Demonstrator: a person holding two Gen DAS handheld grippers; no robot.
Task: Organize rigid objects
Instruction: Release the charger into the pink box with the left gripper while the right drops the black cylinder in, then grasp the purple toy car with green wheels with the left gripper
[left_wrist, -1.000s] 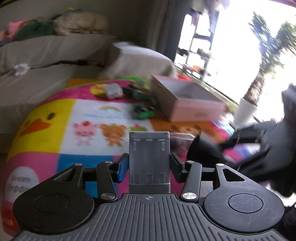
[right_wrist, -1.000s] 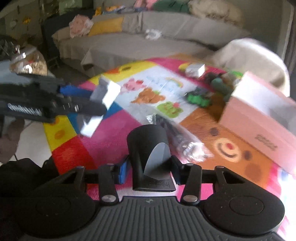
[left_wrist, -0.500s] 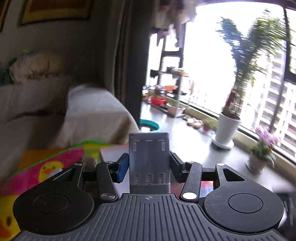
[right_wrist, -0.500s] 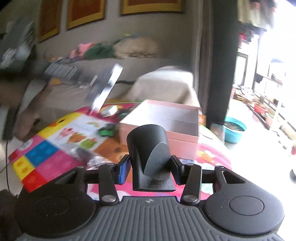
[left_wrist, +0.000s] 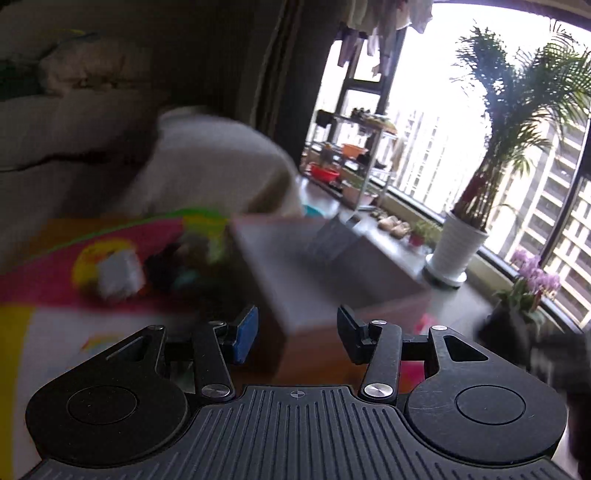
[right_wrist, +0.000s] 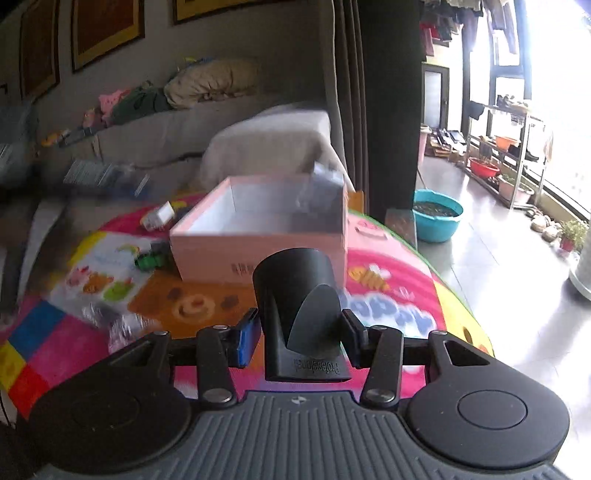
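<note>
The left gripper (left_wrist: 295, 332) is hovering with fingers apart and empty just short of the pink box (left_wrist: 332, 266), while the right gripper (right_wrist: 300, 332) is gripping the black nozzle (right_wrist: 297, 306), long axis pointing forward toward the pink box (right_wrist: 258, 236) directly ahead, open side up.

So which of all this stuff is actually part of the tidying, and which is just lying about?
Part of the job:
pink box
black nozzle held in the right gripper
left gripper, open and holding nothing
green toy
small white box

Just lying about:
blue basin
potted palm
sofa cushions
</note>
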